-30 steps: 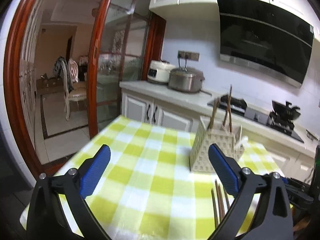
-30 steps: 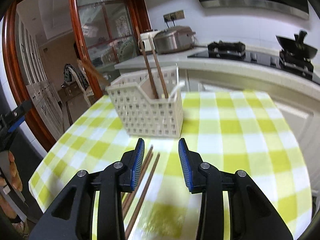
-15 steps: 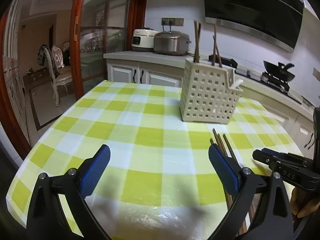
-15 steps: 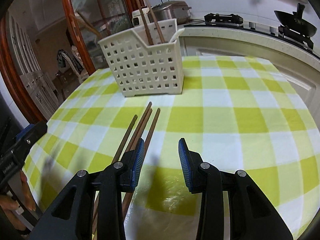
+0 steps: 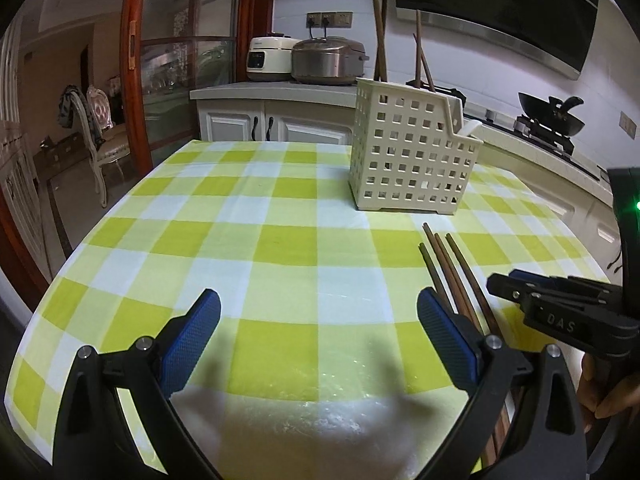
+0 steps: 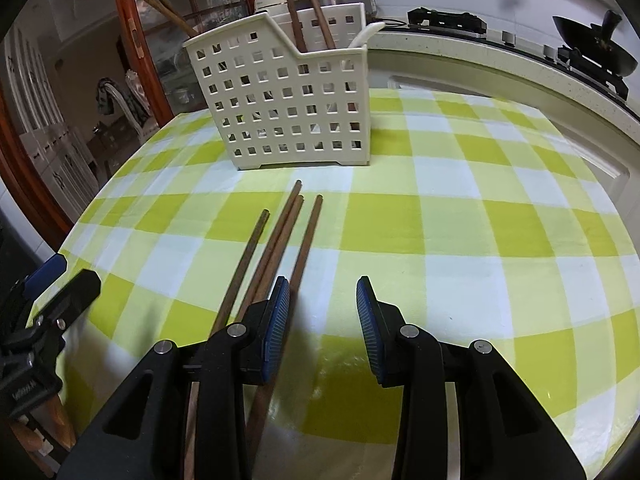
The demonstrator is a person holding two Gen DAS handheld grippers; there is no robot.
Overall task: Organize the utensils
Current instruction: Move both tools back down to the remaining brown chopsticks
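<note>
Low over the table covered with a green, yellow and white checked cloth [image 5: 280, 208], the left gripper [image 5: 318, 334] hangs with its blue-padded fingers [image 5: 188, 344] spread wide apart and nothing between them. Four long dark-brown wooden chopsticks [image 6: 280, 236] lie loose on the cloth, roughly side by side, their far tips pointing toward the cream perforated plastic utensil basket [image 6: 280, 100] that stands upright near the table's far edge, apart from those tips. In the basket more brown chopsticks [image 6: 304, 4] lean upright in the rear section, and a white spoon handle [image 6: 366, 32] pokes out at the lower front corner. The right gripper [image 6: 323, 330] sits just above the cloth with its blue-ridged fingers [image 6: 276, 328] parted and holding nothing; its left finger lies over the near ends of the loose chopsticks, while the gap between the fingers is just to the right of them. In the left wrist view the loose chopsticks [image 5: 452, 268] run past the left gripper's right finger, and the right gripper [image 5: 560, 312] shows at the right edge. Behind the table, a kitchen counter carries a white rice cooker [image 5: 267, 58], a steel pot [image 5: 328, 60] and a black wok [image 5: 550, 114].
</note>
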